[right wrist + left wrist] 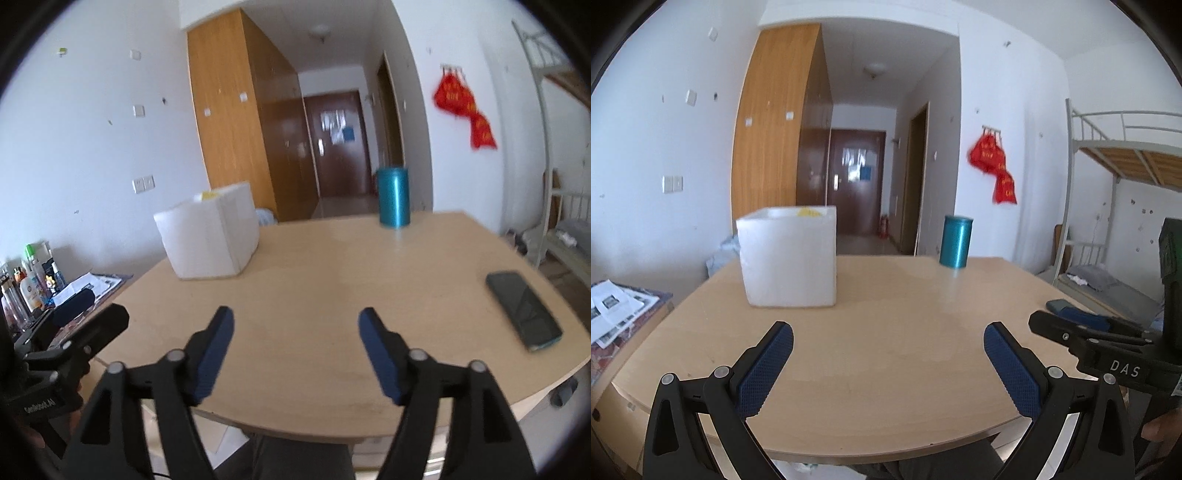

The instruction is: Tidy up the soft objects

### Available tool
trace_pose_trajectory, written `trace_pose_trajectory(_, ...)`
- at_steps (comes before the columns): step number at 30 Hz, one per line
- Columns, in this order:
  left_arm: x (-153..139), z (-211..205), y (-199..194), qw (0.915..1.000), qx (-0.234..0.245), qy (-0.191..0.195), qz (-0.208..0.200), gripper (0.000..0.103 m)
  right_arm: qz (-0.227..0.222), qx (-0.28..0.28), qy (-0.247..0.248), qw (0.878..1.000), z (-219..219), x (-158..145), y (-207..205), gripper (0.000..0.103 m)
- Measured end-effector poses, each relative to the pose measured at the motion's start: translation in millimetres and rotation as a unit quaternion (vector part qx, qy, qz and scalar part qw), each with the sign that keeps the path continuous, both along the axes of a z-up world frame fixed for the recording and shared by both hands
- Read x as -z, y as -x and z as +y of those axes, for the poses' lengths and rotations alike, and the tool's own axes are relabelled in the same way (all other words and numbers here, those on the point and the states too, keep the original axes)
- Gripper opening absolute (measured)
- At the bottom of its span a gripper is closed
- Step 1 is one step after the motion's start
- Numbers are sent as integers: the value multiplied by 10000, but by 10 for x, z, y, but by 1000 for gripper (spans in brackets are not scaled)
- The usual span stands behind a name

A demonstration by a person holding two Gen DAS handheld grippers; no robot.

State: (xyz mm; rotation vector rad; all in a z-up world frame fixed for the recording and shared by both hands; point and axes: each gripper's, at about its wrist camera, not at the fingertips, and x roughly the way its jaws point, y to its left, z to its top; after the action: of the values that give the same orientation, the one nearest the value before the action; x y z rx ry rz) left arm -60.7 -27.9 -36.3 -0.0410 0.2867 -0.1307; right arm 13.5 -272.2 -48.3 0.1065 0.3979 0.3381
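A white foam box stands at the far left of the wooden table; something yellow shows just over its rim. The box also shows in the right wrist view. My left gripper is open and empty above the table's near edge, well short of the box. My right gripper is open and empty above the near edge too. Each gripper shows from the side in the other's view: the right one and the left one.
A teal cylinder stands at the table's far edge. A dark phone lies at the table's right side. Papers and bottles sit on a lower surface to the left. A metal bunk bed stands at the right.
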Motion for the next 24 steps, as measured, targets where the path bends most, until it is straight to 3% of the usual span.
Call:
trace_pose_trajectory(2, -27, 10, 50, 9999, -58, 11, -148, 103, -338, 59, 63, 9994, 21, -79, 136, 99)
trace_pose_trajectory(4, -58, 36, 146, 9991, -205, 58, -378, 103, -645, 204, 142, 9976, 30, -133, 250, 102)
trace_pose_trajectory(7, -117, 73, 255, 9977, -244, 137, -612, 103, -1285, 431, 229, 9905, 26, -240, 472, 103)
trace_pose_trajectory(10, -177, 89, 346, 9969, -230, 188, -730, 103, -1539, 439, 251, 9868, 33, -298, 561, 103)
trace_pose_trajectory(16, -269, 120, 586, 9914, -387, 285, -1217, 103, -1749, 416, 218, 9835, 33, -322, 620, 103)
trace_pose_trajectory(24, -328, 103, 736, 9902, -398, 211, -1324, 103, -1878, 553, 170, 9805, 18, -390, 718, 103)
